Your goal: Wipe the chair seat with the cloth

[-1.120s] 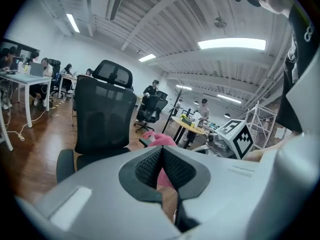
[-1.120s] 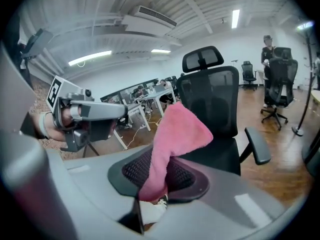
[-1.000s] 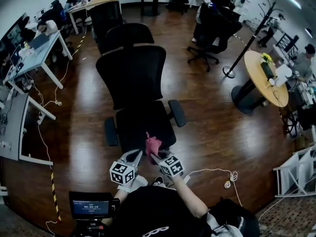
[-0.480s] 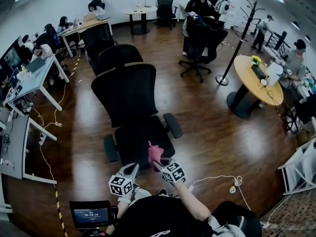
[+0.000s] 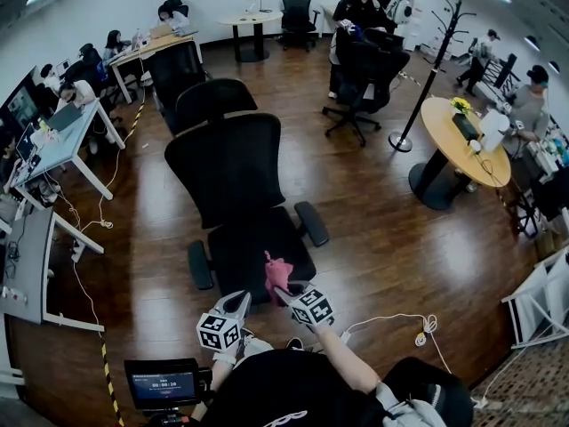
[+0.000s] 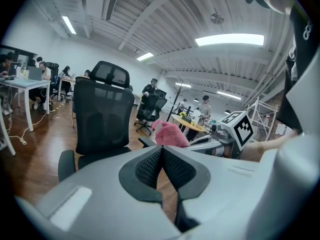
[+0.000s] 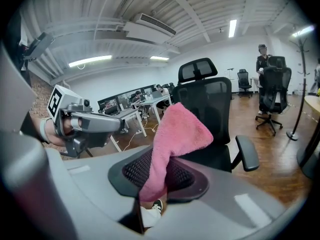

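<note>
A black mesh office chair (image 5: 236, 172) stands in front of me, its seat (image 5: 253, 247) facing me. My right gripper (image 5: 286, 289) is shut on a pink cloth (image 5: 277, 273), which sticks up over the seat's front edge. In the right gripper view the pink cloth (image 7: 172, 144) is pinched between the jaws and folds over to the right. My left gripper (image 5: 237, 302) is shut with nothing in it, just off the seat's front left. In the left gripper view its jaws are pressed together, with the cloth (image 6: 170, 134) and chair (image 6: 100, 116) beyond.
A second black chair (image 5: 212, 99) stands right behind the first. Desks with seated people line the left side (image 5: 62, 132). A round wooden table (image 5: 462, 140) and a coat stand (image 5: 422, 78) are to the right. A cable (image 5: 400, 323) lies on the wood floor by my feet.
The head view shifted between 1.0 s and 0.5 s ago, then settled. Both grippers stay close to the seat's front edge, the cloth still held in the right one.
</note>
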Demonstrator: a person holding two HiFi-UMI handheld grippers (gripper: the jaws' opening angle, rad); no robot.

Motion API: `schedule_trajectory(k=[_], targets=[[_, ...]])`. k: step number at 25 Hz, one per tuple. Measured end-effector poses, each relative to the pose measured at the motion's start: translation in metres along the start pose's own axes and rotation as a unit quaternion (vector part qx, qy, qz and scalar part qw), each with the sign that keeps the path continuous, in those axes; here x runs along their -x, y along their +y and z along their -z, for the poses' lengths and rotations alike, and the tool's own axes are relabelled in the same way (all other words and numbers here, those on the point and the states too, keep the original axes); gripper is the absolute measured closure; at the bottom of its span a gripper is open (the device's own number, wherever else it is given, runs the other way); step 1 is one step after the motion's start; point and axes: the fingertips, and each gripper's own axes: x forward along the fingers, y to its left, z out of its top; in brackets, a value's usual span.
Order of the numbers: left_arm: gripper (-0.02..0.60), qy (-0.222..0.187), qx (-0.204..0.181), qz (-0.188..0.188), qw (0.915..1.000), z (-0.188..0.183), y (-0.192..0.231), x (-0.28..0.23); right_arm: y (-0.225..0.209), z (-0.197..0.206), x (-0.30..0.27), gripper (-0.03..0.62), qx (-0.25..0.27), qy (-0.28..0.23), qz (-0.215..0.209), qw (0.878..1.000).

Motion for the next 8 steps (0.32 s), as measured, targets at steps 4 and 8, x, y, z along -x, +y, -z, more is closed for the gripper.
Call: schedule_trajectory(k=[4, 8], targets=[[0.589, 0.003, 0.001, -0.001, 1.0, -0.004, 0.001, 0.001, 0.0, -0.005, 0.002, 0.525, -0.002, -0.001, 0.0, 1.0], [0.589, -0.002, -0.001, 0.002, 1.0, -0.016, 0.01, 0.007, 0.006, -0.017, -0.004, 0.525, -0.001, -0.001, 0.003, 1.0]])
